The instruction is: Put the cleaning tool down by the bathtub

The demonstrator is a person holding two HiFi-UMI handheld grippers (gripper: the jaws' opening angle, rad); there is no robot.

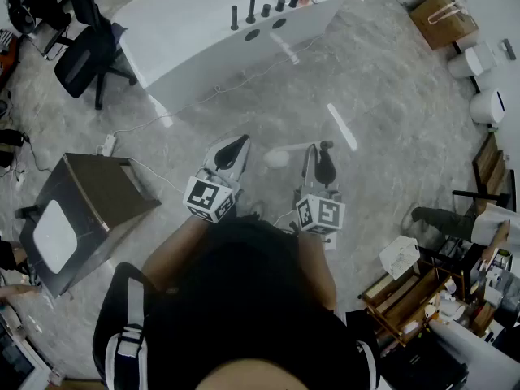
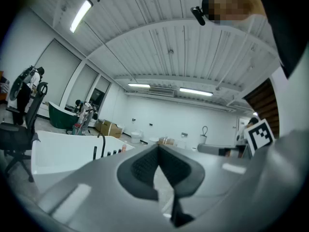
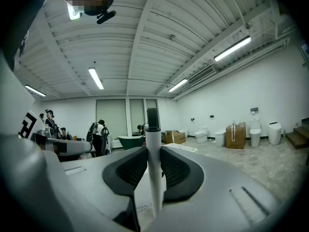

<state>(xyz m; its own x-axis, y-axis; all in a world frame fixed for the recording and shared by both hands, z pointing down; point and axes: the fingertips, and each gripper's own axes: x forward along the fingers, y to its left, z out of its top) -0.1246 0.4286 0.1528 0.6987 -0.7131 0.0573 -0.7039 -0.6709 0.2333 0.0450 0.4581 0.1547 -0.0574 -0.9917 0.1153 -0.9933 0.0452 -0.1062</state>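
Note:
The cleaning tool has a white handle [image 3: 153, 173] with a black end. It stands upright between the pads of my right gripper [image 3: 153, 153], which is shut on it. In the head view the right gripper [image 1: 325, 149] is held over the grey floor, and the tool's pale head [image 1: 276, 158] sticks out to its left. My left gripper [image 1: 236, 145] hangs beside it, shut with nothing in it; its pads meet at the tip [image 2: 158, 151]. The white bathtub [image 1: 203, 23] with black taps stands ahead on the floor, apart from both grippers, and also shows as the bathtub [image 2: 63, 151] in the left gripper view.
A black office chair [image 1: 85, 51] stands left of the tub. A dark cabinet with a white basin [image 1: 81, 210] is at my left. A cable and power strip [image 1: 107, 145] lie on the floor. Toilets [image 1: 487, 104], a cardboard box [image 1: 443, 19], wooden shelves [image 1: 406, 295] and a person [image 1: 455, 222] are at the right.

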